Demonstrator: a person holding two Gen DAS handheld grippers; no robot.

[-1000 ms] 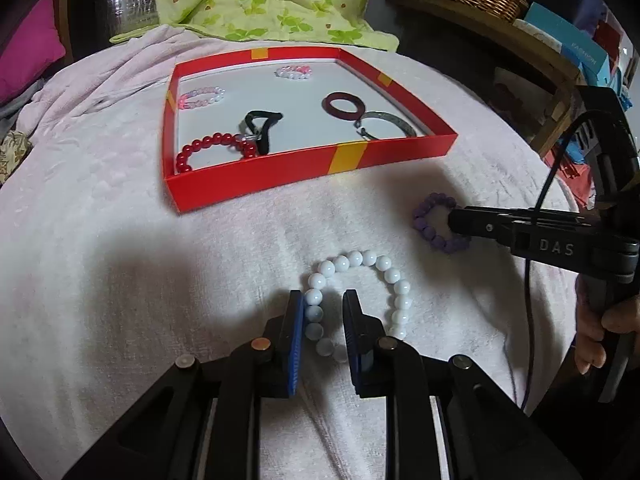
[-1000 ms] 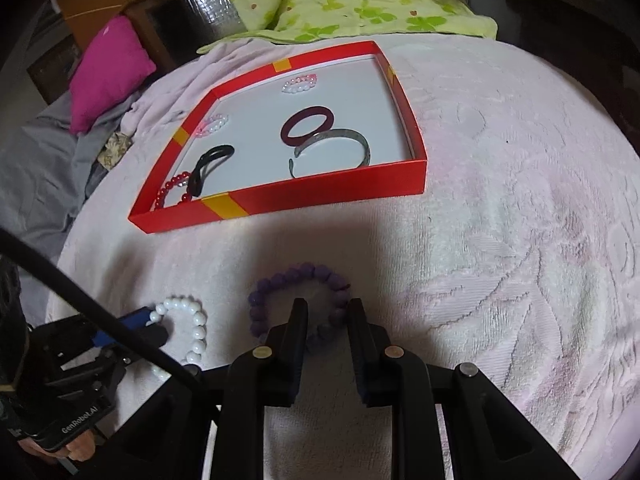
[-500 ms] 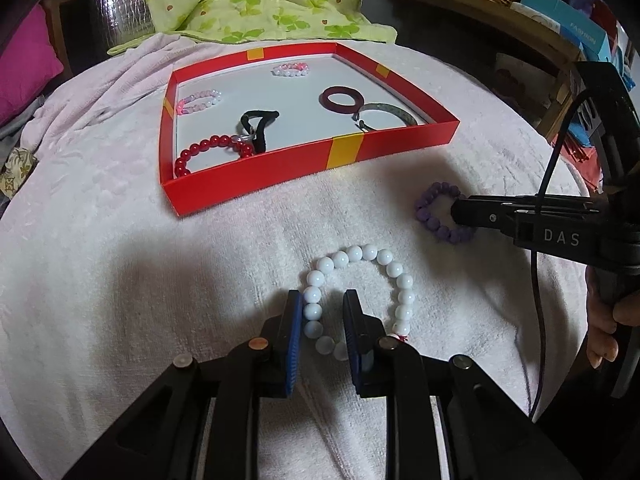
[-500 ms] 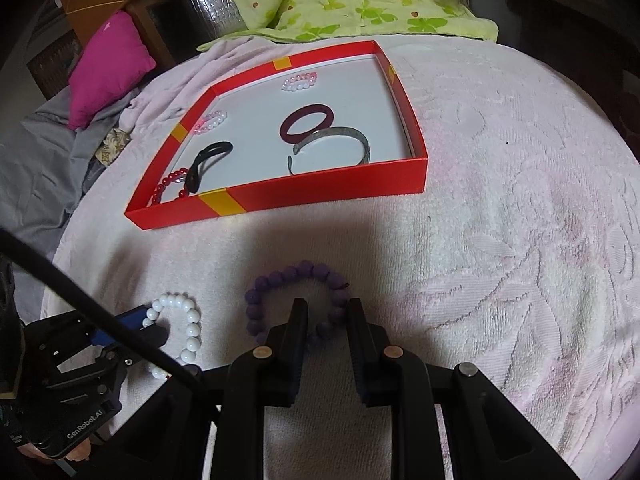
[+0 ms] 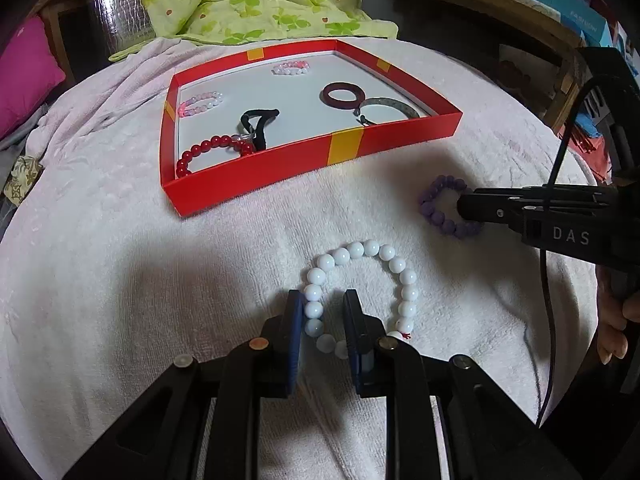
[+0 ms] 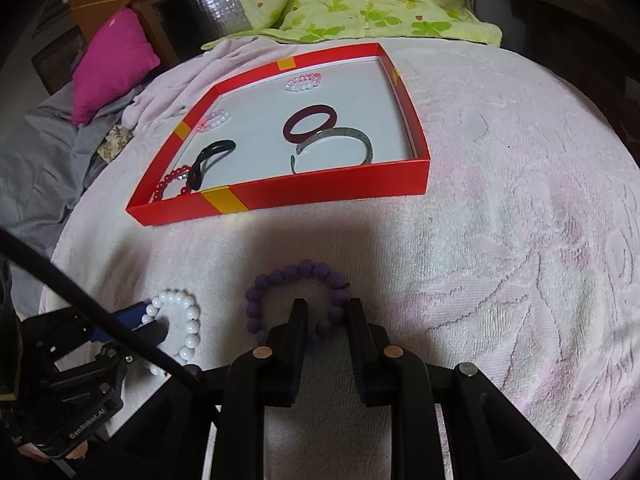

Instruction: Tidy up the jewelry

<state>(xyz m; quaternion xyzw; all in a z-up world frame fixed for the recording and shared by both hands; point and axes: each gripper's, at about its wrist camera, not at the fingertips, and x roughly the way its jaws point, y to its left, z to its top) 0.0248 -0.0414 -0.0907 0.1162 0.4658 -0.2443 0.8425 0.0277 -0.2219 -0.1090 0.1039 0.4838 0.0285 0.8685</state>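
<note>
Straddling one side of the white round-bead bracelet (image 5: 362, 288), the left tongs (image 5: 323, 312) are narrowed to a slim gap with a run of beads between the blue-padded fingers (image 5: 297, 320). Whether the pads truly bite is hard to call: a sliver of space shows on the right of the beads, so I cannot tell if it is a grasp or just a close bracket. The rest of the loop fans out ahead of the tips on the pale pink towel (image 5: 120, 280) that covers the bed, limp and flat, which suggests no lift yet.

Over on the right, same story! The right tongs (image 6: 327, 316) sit nearly closed around the near arc of the purple matte-bead bracelet (image 6: 294, 296), black fingers (image 6: 298, 320) flanking a couple of beads, the loop lying open beyond them. Clenched on it or merely around it? The view won't settle that either. Taking each bracelet by one side looks sensible: a strung loop hangs freely from a pinch on its cord.

Farther ahead of both tongs waits the shallow red cardboard tray with yellow bands (image 6: 320, 196), surely the destination. Inside already: a red bead bracelet (image 5: 212, 148), a black hair tie (image 5: 258, 124), a dark maroon ring bangle (image 5: 342, 94), a grey open cuff (image 5: 390, 106) and two small pink-and-white bead bracelets (image 5: 200, 102), spread apart. Open floor remains mid-tray for the two newcomers.
</note>
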